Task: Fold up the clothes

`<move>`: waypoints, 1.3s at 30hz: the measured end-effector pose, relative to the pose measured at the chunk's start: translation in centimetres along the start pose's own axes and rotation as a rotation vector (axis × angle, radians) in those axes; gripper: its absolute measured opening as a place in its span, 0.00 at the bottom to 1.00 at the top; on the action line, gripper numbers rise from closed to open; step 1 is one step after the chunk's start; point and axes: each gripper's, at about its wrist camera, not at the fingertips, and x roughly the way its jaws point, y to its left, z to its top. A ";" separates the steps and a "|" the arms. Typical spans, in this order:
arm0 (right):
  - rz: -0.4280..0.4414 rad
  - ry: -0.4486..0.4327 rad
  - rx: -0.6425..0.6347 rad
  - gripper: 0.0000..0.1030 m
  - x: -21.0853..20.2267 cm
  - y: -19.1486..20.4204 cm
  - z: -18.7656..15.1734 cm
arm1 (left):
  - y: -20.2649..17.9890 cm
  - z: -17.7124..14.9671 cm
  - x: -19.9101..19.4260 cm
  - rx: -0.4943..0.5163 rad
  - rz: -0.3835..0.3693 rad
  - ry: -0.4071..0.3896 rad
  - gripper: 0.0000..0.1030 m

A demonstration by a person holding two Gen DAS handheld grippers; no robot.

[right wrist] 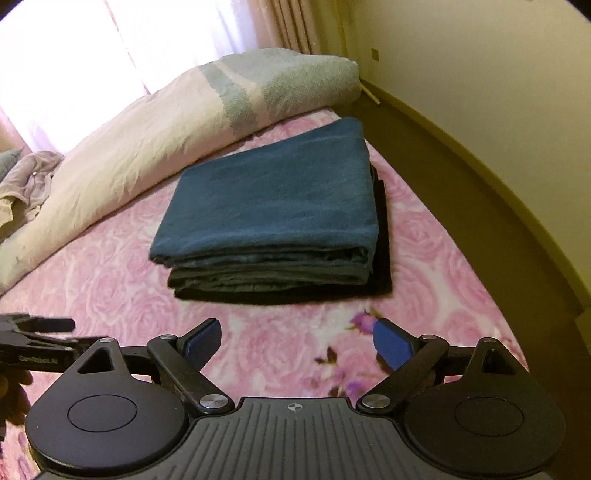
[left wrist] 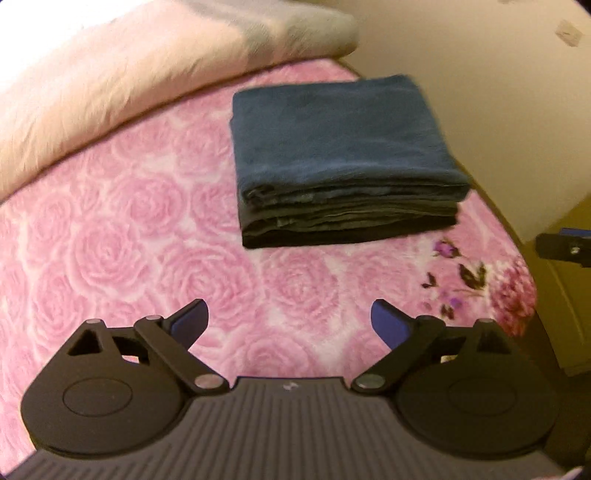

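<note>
The folded blue garment (right wrist: 269,206) tops a neat dark stack at the centre of the frame on the pink bed (right wrist: 443,266). Left claw (left wrist: 290,325) and right claw (right wrist: 297,341) are released, empty, apart from it. This fold looks finished; next calls for another piece, perhaps the crumpled cloth (right wrist: 29,184) at left.

A pink blanket with roses (left wrist: 122,236) covered the bed, a big cream quilt (right wrist: 122,144) lay along it, and a curtain (right wrist: 288,22) hung behind.
</note>
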 end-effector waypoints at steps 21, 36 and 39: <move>-0.102 -0.097 -0.051 0.89 -7.1 6.3 -2.4 | -1.5 -2.5 -9.6 0.009 0.007 -0.167 0.90; -0.085 -0.085 -0.058 0.89 -6.3 8.3 -3.1 | -0.5 -3.0 -8.9 0.001 0.042 -0.129 0.90; -0.087 -0.082 -0.055 0.89 -6.2 8.3 -3.2 | -0.8 -3.0 -8.8 0.015 0.049 -0.129 0.90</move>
